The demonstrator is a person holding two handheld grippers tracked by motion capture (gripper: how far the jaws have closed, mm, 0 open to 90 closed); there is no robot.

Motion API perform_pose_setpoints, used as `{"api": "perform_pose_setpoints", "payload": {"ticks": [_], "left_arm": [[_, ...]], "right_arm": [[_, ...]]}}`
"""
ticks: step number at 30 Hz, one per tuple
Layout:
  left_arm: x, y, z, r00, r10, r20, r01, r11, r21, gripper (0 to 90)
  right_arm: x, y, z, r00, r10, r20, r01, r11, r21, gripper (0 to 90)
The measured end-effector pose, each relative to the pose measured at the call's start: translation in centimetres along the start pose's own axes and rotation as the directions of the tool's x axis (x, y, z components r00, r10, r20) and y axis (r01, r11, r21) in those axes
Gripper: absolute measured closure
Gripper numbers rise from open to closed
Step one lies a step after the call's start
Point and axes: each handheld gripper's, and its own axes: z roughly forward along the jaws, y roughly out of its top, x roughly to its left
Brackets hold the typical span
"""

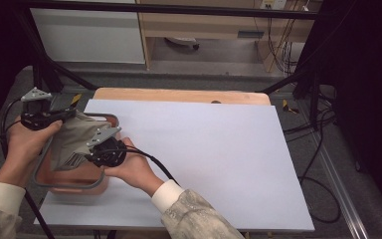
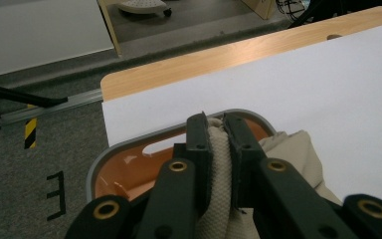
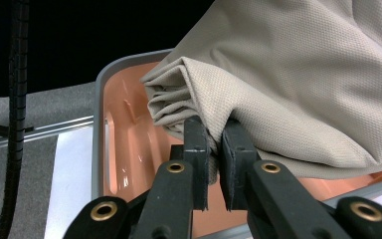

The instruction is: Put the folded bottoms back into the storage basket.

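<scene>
Wooden table [image 1: 179, 94] with rounded corners, nearly covered by a white sheet [image 1: 204, 149] reaching its right and near edges. At the left edge, an orange basin [image 1: 74, 177] with grey rim, resting on the sheet.

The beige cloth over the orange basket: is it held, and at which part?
Yes. The left hand-held gripper pinches a bunched fold of the cloth; the right hand-held gripper pinches its gathered lower edge, above the basket.
</scene>
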Motion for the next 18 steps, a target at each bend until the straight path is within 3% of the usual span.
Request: {"api": "perform_pose_setpoints", "payload": {"ticks": [18], "left_arm": [[0.46, -0.64, -0.02, 0.9999, -0.012, -0.002, 0.012, 0.9999, 0.006, 82.7]], "right_arm": [[0.28, -0.32, 0.81, 1.0, -0.001, -0.009, 0.001, 1.0, 0.012, 83.6]]}}
